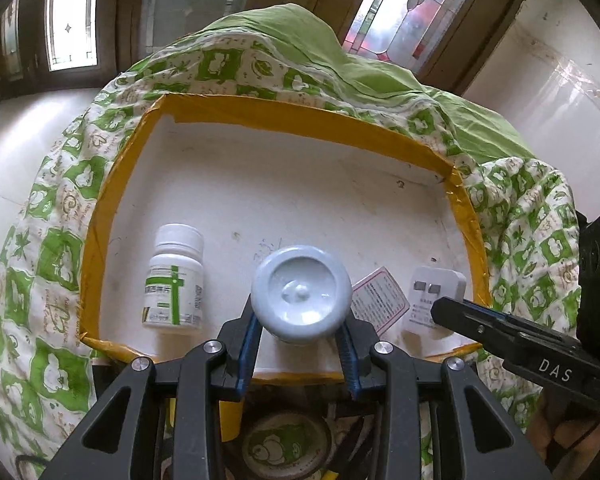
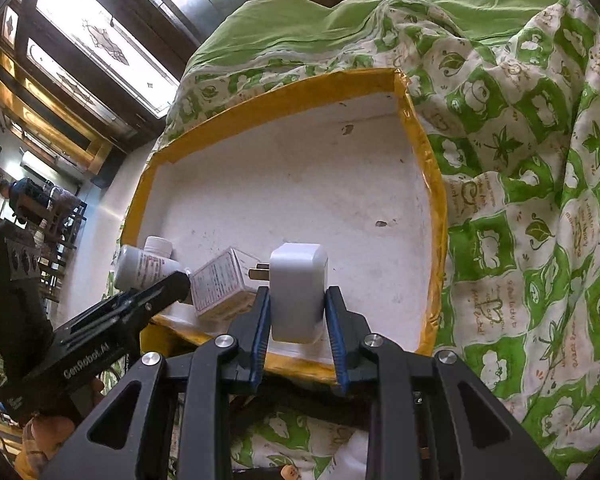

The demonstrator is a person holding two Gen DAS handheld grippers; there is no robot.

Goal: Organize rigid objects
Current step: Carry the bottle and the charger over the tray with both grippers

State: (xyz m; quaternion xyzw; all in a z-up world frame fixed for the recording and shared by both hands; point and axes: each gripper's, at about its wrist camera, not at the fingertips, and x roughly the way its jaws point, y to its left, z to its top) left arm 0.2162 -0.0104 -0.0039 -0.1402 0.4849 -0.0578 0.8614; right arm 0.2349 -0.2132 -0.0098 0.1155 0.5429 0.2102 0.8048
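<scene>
Blue-padded left gripper clamped on a pale bottle above the yellow-rimmed white box, right gripper narrowly closed on a white plug adapter at the box's near edge

I see a bed covered by a quilt with green and white squares, and a plain green part at the far side. On the quilt sits a shallow white tray with a rim of yellow tape. Inside the tray, near its front edge, a white pill bottle with a green cross lies on its side, and a small printed box lies to its right.
</scene>
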